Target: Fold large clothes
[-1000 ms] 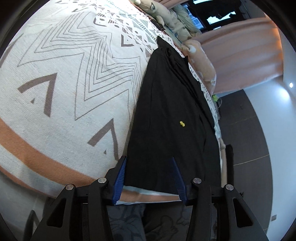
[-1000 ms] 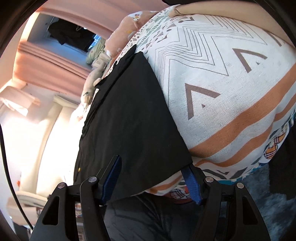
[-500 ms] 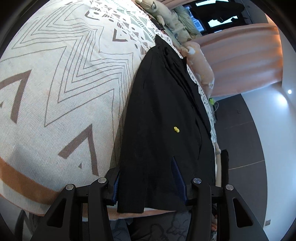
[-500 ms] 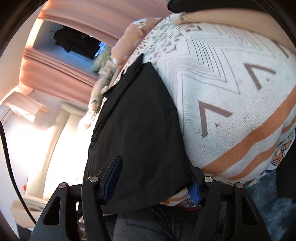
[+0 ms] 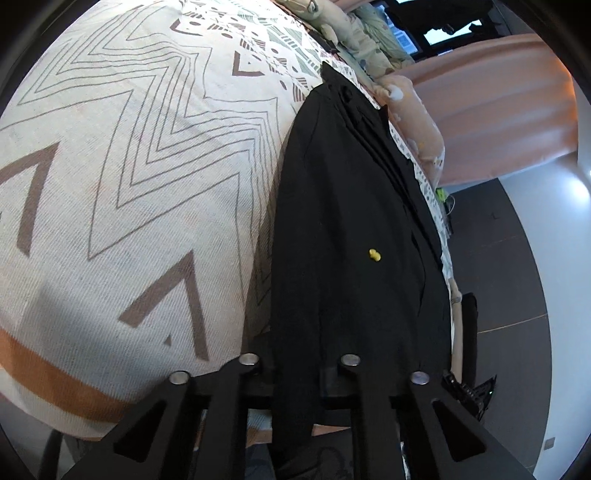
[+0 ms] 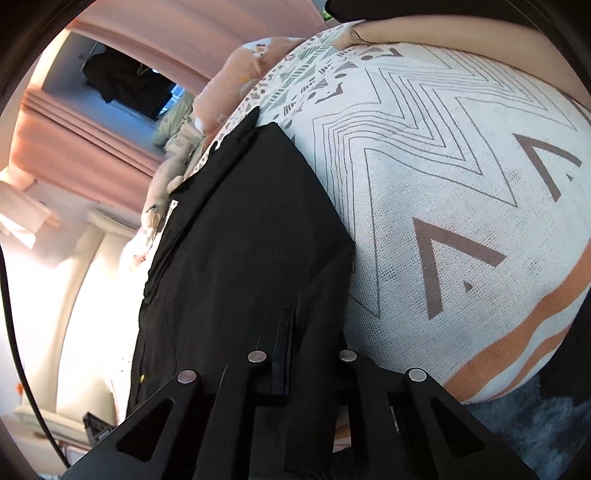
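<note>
A large black garment [image 5: 343,229] lies lengthwise along the side of a bed, with a small yellow mark [image 5: 374,254] on it. It also shows in the right wrist view [image 6: 236,236]. My left gripper [image 5: 299,373] is shut on the garment's near hem, which drapes over and hides the fingers. My right gripper [image 6: 299,354] is shut on the near hem at the other corner; cloth covers its fingers too.
The bed carries a white cover [image 5: 122,177] with grey zigzags and an orange stripe, also in the right wrist view [image 6: 461,184]. Pillows and soft toys [image 5: 369,33] lie at the far end. Pink curtains [image 5: 498,103] and dark floor [image 5: 495,266] are beside the bed.
Both grippers moved forward onto the garment's near edge and closed on it. The blue fingertips, open and visible earlier, are now hidden under the black cloth.
</note>
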`<state>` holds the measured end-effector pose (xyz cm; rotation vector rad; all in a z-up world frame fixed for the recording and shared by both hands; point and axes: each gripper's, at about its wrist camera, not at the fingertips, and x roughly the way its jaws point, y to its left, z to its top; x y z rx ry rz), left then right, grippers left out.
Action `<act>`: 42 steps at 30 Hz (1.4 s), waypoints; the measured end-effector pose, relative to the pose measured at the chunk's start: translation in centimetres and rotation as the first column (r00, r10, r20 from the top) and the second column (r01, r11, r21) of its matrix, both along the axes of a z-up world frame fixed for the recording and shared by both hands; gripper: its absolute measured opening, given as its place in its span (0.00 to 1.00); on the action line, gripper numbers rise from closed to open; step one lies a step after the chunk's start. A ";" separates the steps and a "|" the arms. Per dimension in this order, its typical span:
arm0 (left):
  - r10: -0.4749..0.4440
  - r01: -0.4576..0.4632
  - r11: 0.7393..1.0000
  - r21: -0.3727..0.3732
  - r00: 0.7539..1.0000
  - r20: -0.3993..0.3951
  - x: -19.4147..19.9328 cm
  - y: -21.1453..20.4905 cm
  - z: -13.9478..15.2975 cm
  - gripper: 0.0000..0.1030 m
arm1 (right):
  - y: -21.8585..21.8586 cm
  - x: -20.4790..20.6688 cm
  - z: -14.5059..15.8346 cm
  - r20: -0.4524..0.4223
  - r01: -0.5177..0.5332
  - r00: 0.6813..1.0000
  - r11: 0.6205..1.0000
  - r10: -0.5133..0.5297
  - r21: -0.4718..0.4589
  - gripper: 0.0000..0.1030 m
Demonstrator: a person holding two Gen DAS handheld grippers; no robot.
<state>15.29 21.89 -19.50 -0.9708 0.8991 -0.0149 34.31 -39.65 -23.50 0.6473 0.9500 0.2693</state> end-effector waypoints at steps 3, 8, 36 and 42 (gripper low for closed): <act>0.021 -0.021 1.000 -0.005 1.000 0.020 -0.4 0.4 0.5 0.05 | 0.0 0.1 0.3 0.002 -0.001 1.000 1.000 0.001 -0.016 0.05; 0.048 -0.050 0.999 0.022 0.997 0.065 -1.1 0.6 3.1 0.04 | -0.1 -0.5 2.8 0.041 -0.015 0.999 1.000 0.015 -0.011 0.03; 0.207 -0.229 0.972 0.051 0.940 0.271 -15.5 1.3 18.4 0.03 | 2.3 -11.9 18.2 0.274 -0.135 0.955 0.989 0.116 0.052 0.03; 0.232 -0.261 0.965 0.034 0.903 0.363 -19.2 1.1 22.0 0.03 | 2.5 -14.6 21.5 0.371 -0.153 0.922 0.985 0.113 0.080 0.03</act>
